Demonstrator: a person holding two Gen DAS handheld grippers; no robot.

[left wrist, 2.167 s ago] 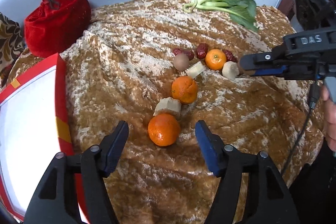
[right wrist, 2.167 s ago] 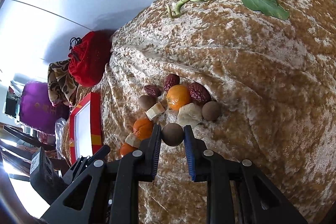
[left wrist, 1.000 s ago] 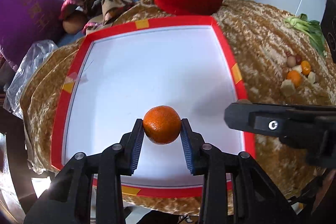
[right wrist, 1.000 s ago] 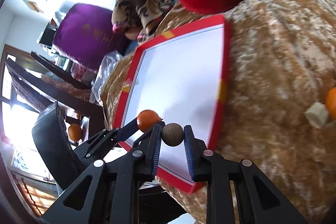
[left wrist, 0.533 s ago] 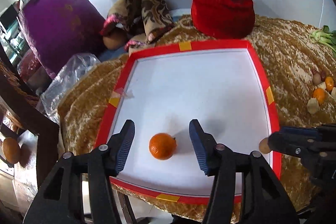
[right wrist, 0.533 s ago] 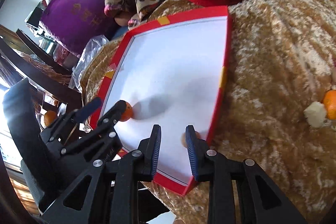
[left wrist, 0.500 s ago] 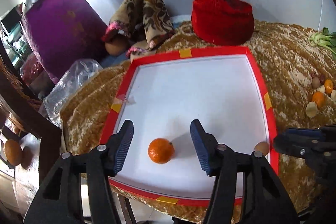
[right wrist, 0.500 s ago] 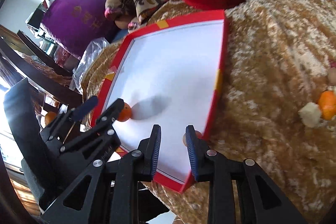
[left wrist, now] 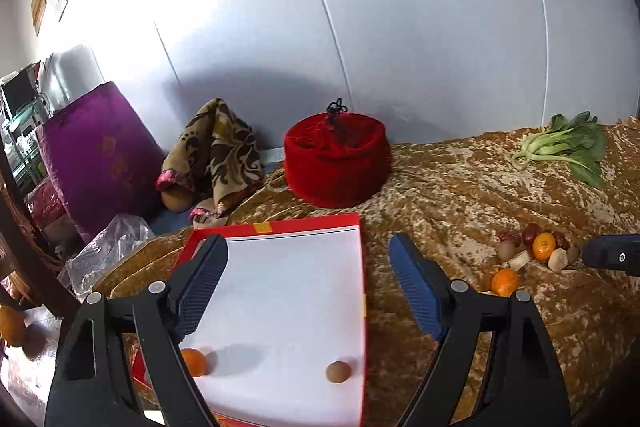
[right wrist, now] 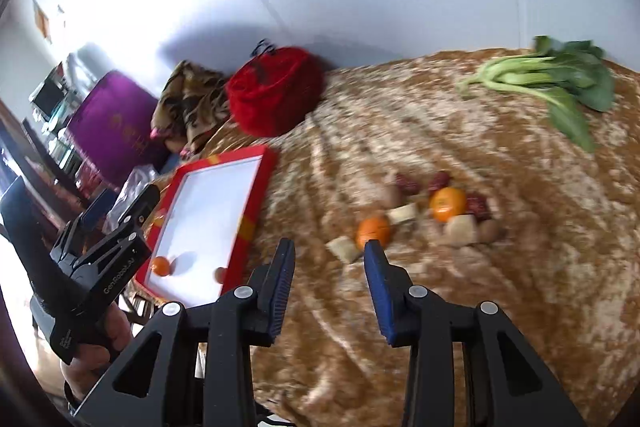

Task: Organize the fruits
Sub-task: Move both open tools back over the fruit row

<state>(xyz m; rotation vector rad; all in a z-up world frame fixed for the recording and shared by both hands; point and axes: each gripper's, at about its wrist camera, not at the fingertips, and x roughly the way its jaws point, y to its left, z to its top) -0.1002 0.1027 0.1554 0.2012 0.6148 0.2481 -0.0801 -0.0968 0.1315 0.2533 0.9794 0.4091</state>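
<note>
An orange (left wrist: 194, 362) and a small brown round fruit (left wrist: 338, 372) lie on the near end of the white tray with a red rim (left wrist: 280, 225). My left gripper (left wrist: 308, 247) hangs above the tray, its jaws opening wide with nothing between them. My right gripper (right wrist: 329, 253) is over the brown cloth, right of the tray (right wrist: 256, 195), its jaws opening and empty. Just beyond its tips lie a beige chunk (right wrist: 344, 249) and an orange (right wrist: 374, 230) from the loose pile, with another orange (right wrist: 448, 203) and red dates (right wrist: 440, 181) behind.
A red velvet pouch (left wrist: 338, 163) stands behind the tray against the wall. Bok choy (left wrist: 568, 147) lies at the far right of the cloth. A purple cushion (left wrist: 96, 155), patterned fabric (left wrist: 216, 155) and a plastic bag (left wrist: 108, 247) crowd the left edge.
Both grippers let go of their fruit: the orange and the brown fruit now rest on the tray. Both grippers rose, swung right toward the pile, and their jaws spread wider.
</note>
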